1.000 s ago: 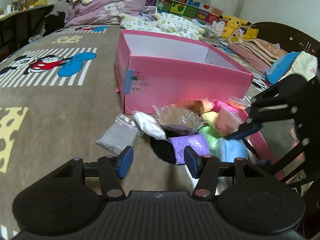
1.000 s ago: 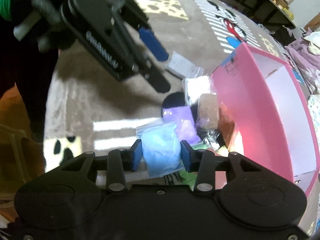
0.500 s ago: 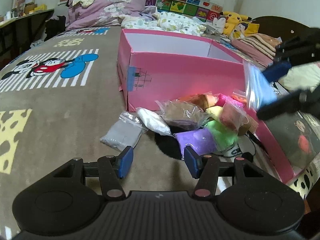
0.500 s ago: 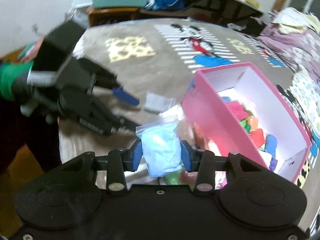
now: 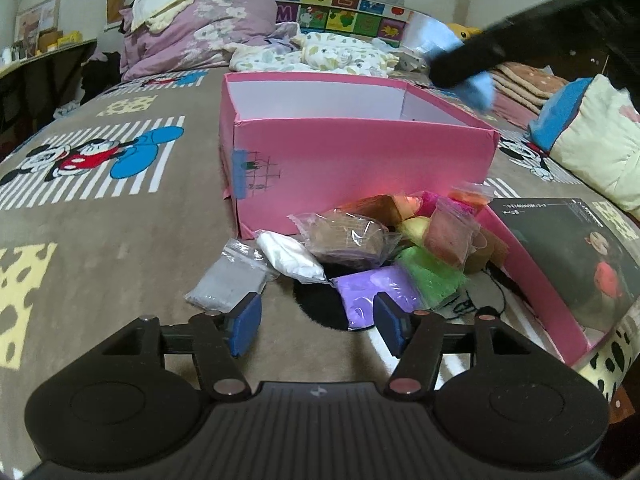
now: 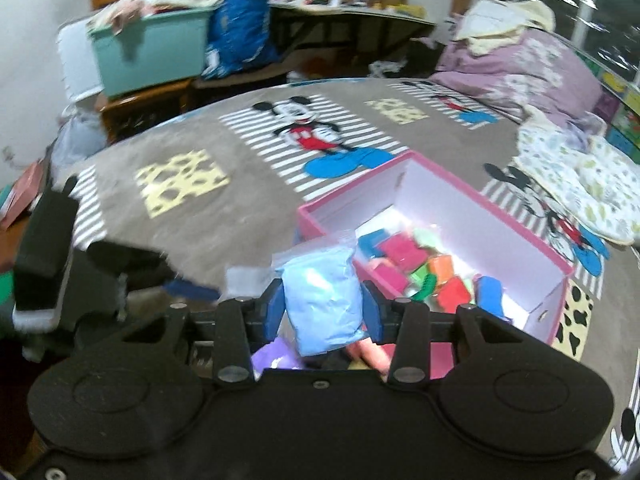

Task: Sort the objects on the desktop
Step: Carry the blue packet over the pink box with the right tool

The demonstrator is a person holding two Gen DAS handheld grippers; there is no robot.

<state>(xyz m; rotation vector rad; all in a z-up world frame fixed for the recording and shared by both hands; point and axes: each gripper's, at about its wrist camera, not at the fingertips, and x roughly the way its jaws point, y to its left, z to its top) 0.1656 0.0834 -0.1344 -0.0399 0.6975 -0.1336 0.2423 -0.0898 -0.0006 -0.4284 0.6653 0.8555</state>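
Observation:
My right gripper (image 6: 323, 312) is shut on a light blue clay bag (image 6: 324, 304) and holds it high, near the front corner of the pink box (image 6: 556, 268), which holds several coloured bags. In the left wrist view the blue bag (image 5: 478, 88) shows above the box's (image 5: 360, 160) far right corner. My left gripper (image 5: 316, 326) is open and empty, low over the bedspread, just in front of a pile of clay bags: grey (image 5: 228, 284), white (image 5: 290, 256), brown (image 5: 348, 236), purple (image 5: 374, 292), green (image 5: 430, 276).
The pink box lid (image 5: 560, 264) lies to the right of the pile. Pillows and folded blankets (image 5: 592, 140) are at the right, bedding (image 5: 200, 28) at the back. A teal bin (image 6: 148, 52) and desk stand beyond the bed edge.
My right gripper has lifted the light blue bag off the pile and carried it up toward the pink box. My left gripper has stayed open in place.

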